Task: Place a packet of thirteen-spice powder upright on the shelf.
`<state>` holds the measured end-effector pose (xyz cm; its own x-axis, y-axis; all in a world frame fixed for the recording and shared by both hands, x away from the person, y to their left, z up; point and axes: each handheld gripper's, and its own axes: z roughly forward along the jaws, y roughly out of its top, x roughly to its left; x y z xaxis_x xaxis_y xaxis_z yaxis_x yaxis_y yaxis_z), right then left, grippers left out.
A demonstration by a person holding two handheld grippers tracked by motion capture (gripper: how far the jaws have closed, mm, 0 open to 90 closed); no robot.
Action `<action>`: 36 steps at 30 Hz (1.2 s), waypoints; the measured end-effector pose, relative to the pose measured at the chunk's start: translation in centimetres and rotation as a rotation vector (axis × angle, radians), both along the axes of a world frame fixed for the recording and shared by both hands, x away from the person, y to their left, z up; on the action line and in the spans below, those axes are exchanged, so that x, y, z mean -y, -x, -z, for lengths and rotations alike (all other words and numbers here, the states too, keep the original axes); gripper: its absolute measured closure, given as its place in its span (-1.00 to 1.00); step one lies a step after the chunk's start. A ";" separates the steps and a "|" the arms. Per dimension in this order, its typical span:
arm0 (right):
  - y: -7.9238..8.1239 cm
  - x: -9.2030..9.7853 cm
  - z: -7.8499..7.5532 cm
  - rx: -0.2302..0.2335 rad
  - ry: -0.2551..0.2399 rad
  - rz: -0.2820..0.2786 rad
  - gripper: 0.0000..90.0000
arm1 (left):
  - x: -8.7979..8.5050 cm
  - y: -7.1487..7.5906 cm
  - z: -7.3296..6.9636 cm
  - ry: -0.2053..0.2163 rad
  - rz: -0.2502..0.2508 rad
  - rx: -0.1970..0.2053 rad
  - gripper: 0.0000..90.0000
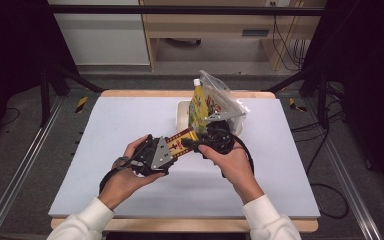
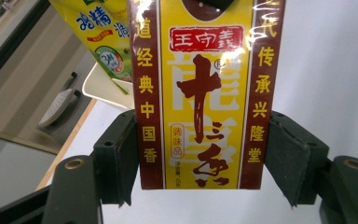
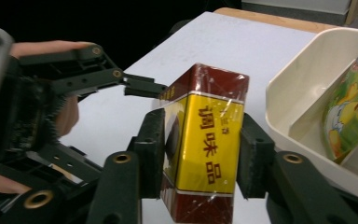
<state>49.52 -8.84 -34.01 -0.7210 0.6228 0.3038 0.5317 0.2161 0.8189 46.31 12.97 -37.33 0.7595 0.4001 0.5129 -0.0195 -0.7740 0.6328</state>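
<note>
A long yellow and maroon box [image 1: 181, 141] with Chinese print hangs above the table between the two grippers. My left gripper [image 1: 172, 149] is shut on one end; both pads press the box's [image 2: 200, 93] maroon edges. My right gripper [image 1: 194, 142] grips the other end, its pads against the two sides of the box [image 3: 205, 140]. In the right gripper view the left gripper's jaw reaches the box's far top corner, with a hand behind it.
A cream tray [image 1: 182, 112] stands at the back middle of the pale blue mat [image 1: 130, 120]. In it stands a yellow pouch [image 1: 198, 107] with a clear bag [image 1: 222, 97] beside it. The tray's rim [image 3: 298, 79] is just right of the right gripper.
</note>
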 end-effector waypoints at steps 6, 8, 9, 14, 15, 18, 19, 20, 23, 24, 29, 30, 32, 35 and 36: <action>0.2 -0.2 -0.3 -0.014 -0.011 0.008 0.49 | 0.2 -0.4 0.4 0.008 -0.002 0.002 -0.30; 0.3 -0.2 -0.4 -0.017 -0.021 0.023 0.50 | 0.2 -0.5 0.5 0.022 -0.003 0.005 -0.30; 0.3 -0.2 -0.4 -0.015 -0.023 0.030 0.51 | 0.2 -0.5 0.6 0.024 -0.003 0.005 -0.31; 0.4 -0.4 -0.7 0.018 0.014 0.085 0.52 | -0.2 -0.6 0.6 0.052 -0.026 -0.018 -0.51; 0.4 -0.3 -0.8 0.020 0.012 0.095 0.52 | -0.4 -0.5 0.6 0.062 -0.033 -0.033 -0.54; 0.3 -0.3 -1.0 0.040 0.032 0.140 0.52 | -1.2 -0.3 0.9 0.085 -0.063 -0.047 -0.67; 0.3 -0.4 -1.0 0.052 0.041 0.152 0.52 | -1.6 -0.1 1.1 0.104 -0.077 -0.060 -0.70; 0.3 -0.4 -1.1 0.067 0.054 0.167 0.52 | -2.1 0.0 1.4 0.119 -0.092 -0.074 -0.71; 0.3 -0.7 -1.3 0.113 0.073 0.212 0.52 | -3.6 0.7 2.2 0.135 -0.133 -0.109 -0.72; 0.3 -0.8 -1.4 0.124 0.078 0.233 0.52 | -4.2 0.9 2.5 0.140 -0.142 -0.123 -0.72; 0.0 -1.2 -1.6 0.161 0.080 0.290 0.52 | -7.2 2.2 4.3 0.177 -0.200 -0.170 -0.73; -0.1 -1.3 -1.7 0.170 0.087 0.300 0.52 | -7.8 2.4 4.7 0.182 -0.212 -0.179 -0.73; -0.3 -1.3 -1.8 0.183 0.090 0.311 0.52 | -9.1 2.9 5.3 0.190 -0.237 -0.205 -0.73; -0.6 -1.4 -2.0 0.182 0.085 0.328 0.52 | -10.6 3.2 5.7 0.208 -0.292 -0.229 -0.74; -0.7 -1.4 -2.1 0.182 0.082 0.334 0.52 | -11.1 3.2 5.8 0.214 -0.306 -0.231 -0.75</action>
<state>50.23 -7.47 -31.92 -0.5121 0.8493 0.1285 0.4312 0.1248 0.8936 43.06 24.04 -43.13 0.6743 0.7035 0.2245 0.3516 -0.5732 0.7401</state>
